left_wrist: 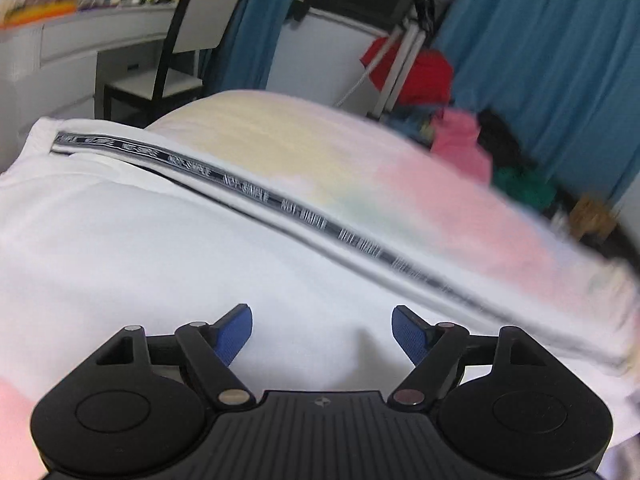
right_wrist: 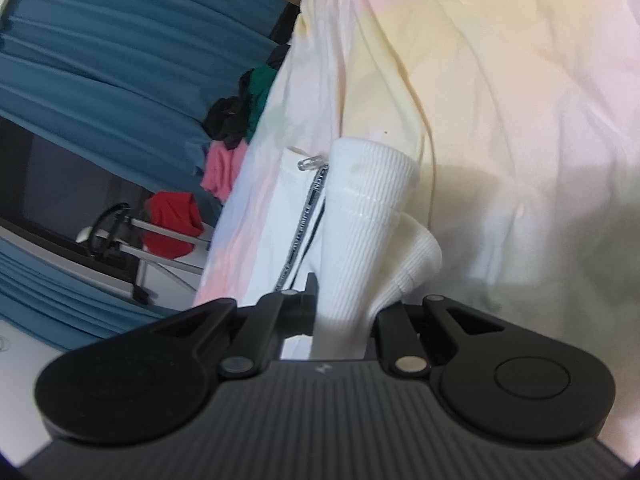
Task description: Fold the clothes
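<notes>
Right wrist view: right gripper (right_wrist: 340, 312) pinches the white ribbed cuff (right_wrist: 372, 216), anchoring the garment on the pastel bedspread (right_wrist: 520, 80), while left gripper (left_wrist: 322, 334) hovers wide, empty.

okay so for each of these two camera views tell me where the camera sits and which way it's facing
Left wrist: sits behind the left claw, open and empty, looking across the white garment on pastel bedding toward a chair.
Right wrist: sits behind the right claw, shut on the garment's ribbed cuff, blue curtains left.
Shared: the garment's lettered stripe, bedding, curtains, clothes pile.
</notes>
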Action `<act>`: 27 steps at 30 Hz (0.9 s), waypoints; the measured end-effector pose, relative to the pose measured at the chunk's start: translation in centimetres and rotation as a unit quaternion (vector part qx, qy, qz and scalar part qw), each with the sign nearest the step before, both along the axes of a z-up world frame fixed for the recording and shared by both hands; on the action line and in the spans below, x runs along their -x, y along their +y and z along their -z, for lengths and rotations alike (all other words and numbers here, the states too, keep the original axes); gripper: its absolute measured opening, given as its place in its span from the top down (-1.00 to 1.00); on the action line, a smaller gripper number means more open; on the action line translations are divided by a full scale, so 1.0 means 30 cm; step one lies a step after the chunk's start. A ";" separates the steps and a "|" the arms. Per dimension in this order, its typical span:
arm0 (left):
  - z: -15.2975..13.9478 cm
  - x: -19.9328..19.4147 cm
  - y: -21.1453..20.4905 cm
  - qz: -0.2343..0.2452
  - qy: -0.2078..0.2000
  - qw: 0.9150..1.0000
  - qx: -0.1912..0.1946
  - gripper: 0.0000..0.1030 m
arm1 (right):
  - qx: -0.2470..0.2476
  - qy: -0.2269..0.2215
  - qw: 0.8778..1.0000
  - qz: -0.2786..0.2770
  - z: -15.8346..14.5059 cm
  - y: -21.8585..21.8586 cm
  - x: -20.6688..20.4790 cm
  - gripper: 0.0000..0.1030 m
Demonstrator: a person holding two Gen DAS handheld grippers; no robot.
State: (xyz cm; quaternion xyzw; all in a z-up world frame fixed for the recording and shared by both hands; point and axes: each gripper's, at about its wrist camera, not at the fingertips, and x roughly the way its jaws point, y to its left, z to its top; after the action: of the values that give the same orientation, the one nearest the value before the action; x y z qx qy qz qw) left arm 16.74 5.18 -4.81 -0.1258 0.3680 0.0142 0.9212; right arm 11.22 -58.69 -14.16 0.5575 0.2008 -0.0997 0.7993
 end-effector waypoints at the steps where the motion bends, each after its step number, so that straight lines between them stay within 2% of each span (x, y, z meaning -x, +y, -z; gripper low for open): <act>1: 0.033 -0.008 -0.020 0.009 0.013 1.000 -0.025 -0.53 | -0.004 -0.009 1.000 -0.001 0.001 0.000 0.000 0.74; 2: 0.061 -0.014 -0.040 0.018 0.022 0.998 -0.048 -0.53 | -0.009 -0.017 1.000 -0.002 0.002 -0.001 -0.001 0.74; 5: 0.096 0.002 -0.085 0.036 0.017 0.995 -0.090 -0.58 | -0.019 -0.024 1.000 0.001 0.009 -0.004 -0.014 0.72; 8: 0.098 0.009 -0.089 0.035 0.015 0.995 -0.091 -0.61 | -0.028 -0.006 1.000 0.007 0.043 -0.009 -0.042 0.67; 11: 0.103 0.015 -0.088 0.032 0.009 0.996 -0.082 -0.61 | -0.041 0.012 0.999 0.009 0.083 -0.011 -0.074 0.41; 12: 0.101 0.016 -0.093 0.031 0.009 0.996 -0.084 -0.61 | -0.047 0.013 0.999 0.010 0.095 -0.011 -0.086 0.40; 16: 0.095 0.020 -0.111 0.029 0.008 0.996 -0.089 -0.62 | -0.046 -0.017 0.999 0.016 0.083 0.003 -0.121 0.31; 18: 0.091 0.027 -0.103 0.028 0.008 0.996 -0.087 -0.62 | -0.046 -0.068 0.997 0.014 0.047 0.011 -0.121 0.01; 20: 0.089 0.020 -0.095 0.027 0.008 0.996 -0.086 -0.62 | -0.027 -0.107 0.994 0.002 -0.002 0.029 -0.124 -0.17; 22: 0.090 0.015 -0.102 0.027 0.007 0.996 -0.090 -0.63 | 0.001 -0.131 0.991 -0.010 -0.035 0.054 -0.129 -0.26; 24: 0.090 0.013 -0.104 0.027 0.006 0.995 -0.093 -0.63 | 0.018 -0.125 0.992 -0.013 -0.035 0.071 -0.135 -0.31; 27: 0.087 0.019 -0.098 0.025 0.007 0.996 -0.090 -0.63 | 0.023 -0.089 0.996 -0.008 -0.001 0.067 -0.146 -0.31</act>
State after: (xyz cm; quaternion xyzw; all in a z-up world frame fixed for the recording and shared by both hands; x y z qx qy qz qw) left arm 16.16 2.24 -7.41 -0.0329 0.3743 0.0247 0.9264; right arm 15.61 -56.69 -14.12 0.5441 0.1307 -0.0483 0.8274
